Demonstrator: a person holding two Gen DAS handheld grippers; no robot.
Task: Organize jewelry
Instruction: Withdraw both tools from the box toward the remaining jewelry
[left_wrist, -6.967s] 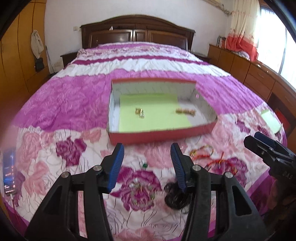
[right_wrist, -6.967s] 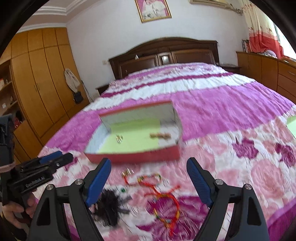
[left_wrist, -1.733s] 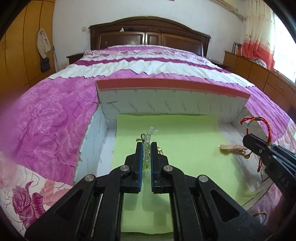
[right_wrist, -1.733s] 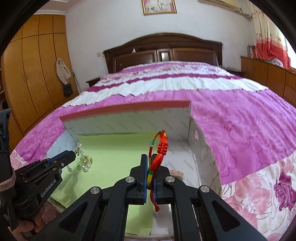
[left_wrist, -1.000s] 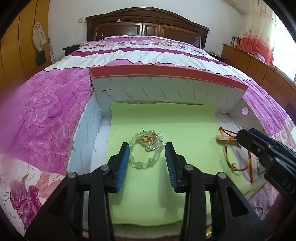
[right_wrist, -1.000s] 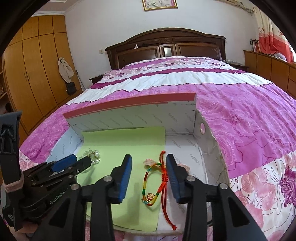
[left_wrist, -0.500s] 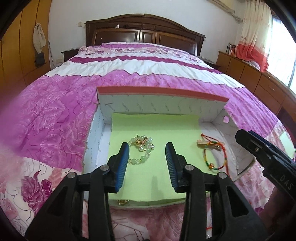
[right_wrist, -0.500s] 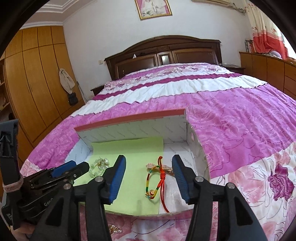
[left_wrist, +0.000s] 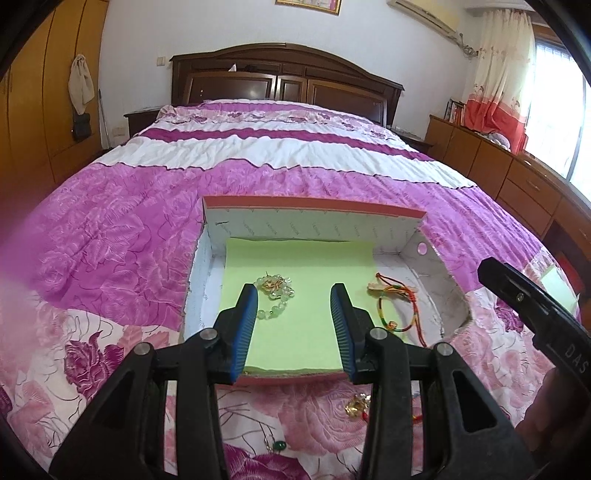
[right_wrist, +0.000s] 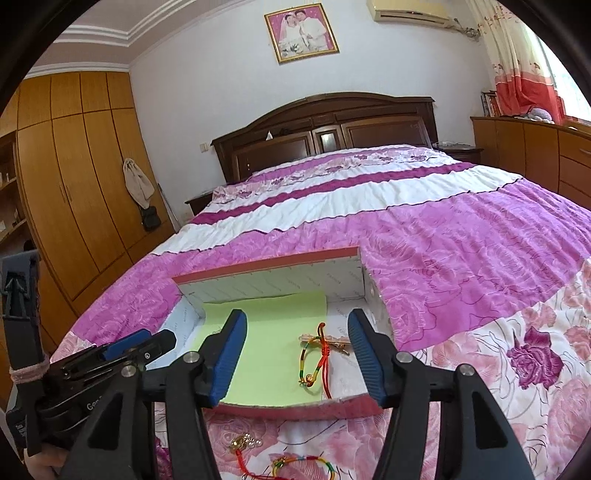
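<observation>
Box (left_wrist: 314, 212): shallow cardboard box with red rim and white inner walls, on the bed ahead of both claws, a light green paper sheet (left_wrist: 303, 266) on its floor.
Bead bracelet (left_wrist: 275, 291): pale green beads with a gold-coloured piece, it lies on the green sheet just ahead of the left finger (left_wrist: 245, 325) of the left gripper (left_wrist: 297, 328); nothing touches it.
Cord bracelet (right_wrist: 317, 354): red cord with many-coloured band and small gold charm, at the right edge of the green sheet, ahead of the right gripper (right_wrist: 299, 358) and nearer its right finger; free of the pads.
Hair clip (right_wrist: 338, 341): pale, thin piece under the cord bracelet, beside the box's right wall.
Left gripper: blue pads apart, nothing between them; it hangs above the near edge of the box.
Right gripper: jaws are opening, wide apart, nothing between the pads.
Loose jewelry: gold piece (left_wrist: 356, 402) and green bead (left_wrist: 279, 446) on the flowered bedspread (left_wrist: 110, 229), below the left gripper; gold-and-pearl piece (right_wrist: 245, 443) and another coloured cord bracelet (right_wrist: 306, 463) below the right gripper.
Hand: a hand (right_wrist: 40, 463) holds the left gripper at the lower left of the right wrist view.
</observation>
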